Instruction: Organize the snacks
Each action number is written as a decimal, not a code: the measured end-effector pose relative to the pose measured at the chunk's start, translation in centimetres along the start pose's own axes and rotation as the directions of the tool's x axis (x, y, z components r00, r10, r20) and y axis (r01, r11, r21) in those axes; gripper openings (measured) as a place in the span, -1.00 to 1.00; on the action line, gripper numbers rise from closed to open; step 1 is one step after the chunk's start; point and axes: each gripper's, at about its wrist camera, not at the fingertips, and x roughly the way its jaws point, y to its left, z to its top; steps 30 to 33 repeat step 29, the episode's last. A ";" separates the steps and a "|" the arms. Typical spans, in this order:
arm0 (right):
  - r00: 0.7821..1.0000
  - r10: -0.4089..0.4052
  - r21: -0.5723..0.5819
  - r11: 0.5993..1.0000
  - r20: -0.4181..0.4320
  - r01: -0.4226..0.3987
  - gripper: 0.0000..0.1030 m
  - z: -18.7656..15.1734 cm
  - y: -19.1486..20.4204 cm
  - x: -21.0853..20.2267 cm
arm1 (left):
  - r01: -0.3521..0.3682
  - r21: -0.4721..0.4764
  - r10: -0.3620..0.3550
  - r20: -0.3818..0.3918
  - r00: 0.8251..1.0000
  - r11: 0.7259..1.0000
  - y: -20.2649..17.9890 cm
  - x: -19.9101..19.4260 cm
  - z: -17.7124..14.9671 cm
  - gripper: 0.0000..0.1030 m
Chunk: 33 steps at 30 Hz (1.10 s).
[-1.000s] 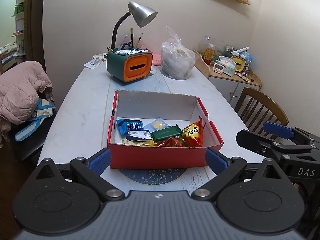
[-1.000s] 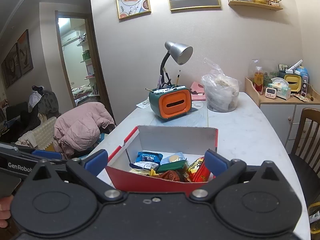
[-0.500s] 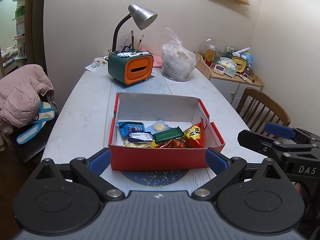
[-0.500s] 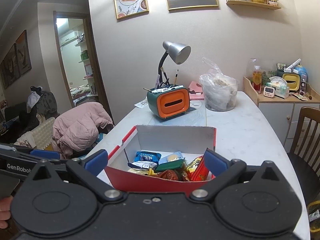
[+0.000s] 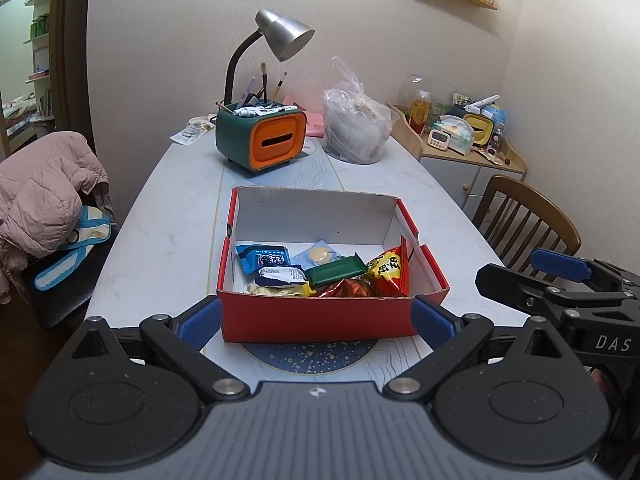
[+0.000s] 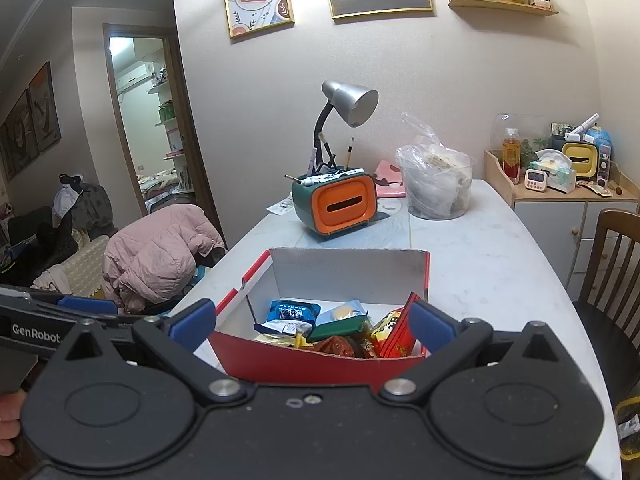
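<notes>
While both grippers hang above the near end of the white marble table (image 5: pixel 168 240), the red cardboard box (image 5: pixel 320 320) sits between them and the far clutter, resting partly on a dark blue speckled round mat (image 5: pixel 312 356). The left gripper (image 5: pixel 316 318) has its blue-padded fingers (image 5: pixel 200 320) spread wide, about as wide as the box's front wall, and they grip nothing. The right gripper (image 6: pixel 312 322) is likewise spread wide and empty, its fingers (image 6: pixel 430 326) framing the box from a slightly higher, more rightward angle.

Inside the box the snacks lie bunched toward the front wall: a blue packet (image 5: pixel 262 258) at the left, a white and dark blue packet (image 5: pixel 282 276) just in front of it, a clear wrapper with a round yellow biscuit (image 5: pixel 318 255) behind, a green bar (image 5: pixel 336 274) tilted across the middle, a red and yellow bag (image 5: pixel 386 270) leaning against the right wall, and a yellow wrapper (image 5: pixel 280 290) with a shiny red one (image 5: pixel 344 288) beside it at the front. The rear half of the box floor is bare.

Farther along the table stand a green and orange pen holder (image 5: pixel 262 140) with a grey desk lamp (image 5: pixel 280 34) and a clear plastic bag (image 5: pixel 356 128). A pink jacket (image 5: pixel 44 188) lies over a chair at the left.
</notes>
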 end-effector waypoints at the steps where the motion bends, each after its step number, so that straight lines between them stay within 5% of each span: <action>1: 1.000 0.000 0.000 1.000 0.000 0.000 0.99 0.0 0.0 0.0 | 0.000 0.001 0.000 0.001 1.000 1.000 0.0 0.0 0.0 0.96; 33: 1.000 -0.020 0.020 1.000 -0.015 0.020 0.99 -1.3 0.3 0.0 | 0.010 -0.011 -0.010 -0.012 1.000 1.000 0.3 -0.2 -0.2 0.96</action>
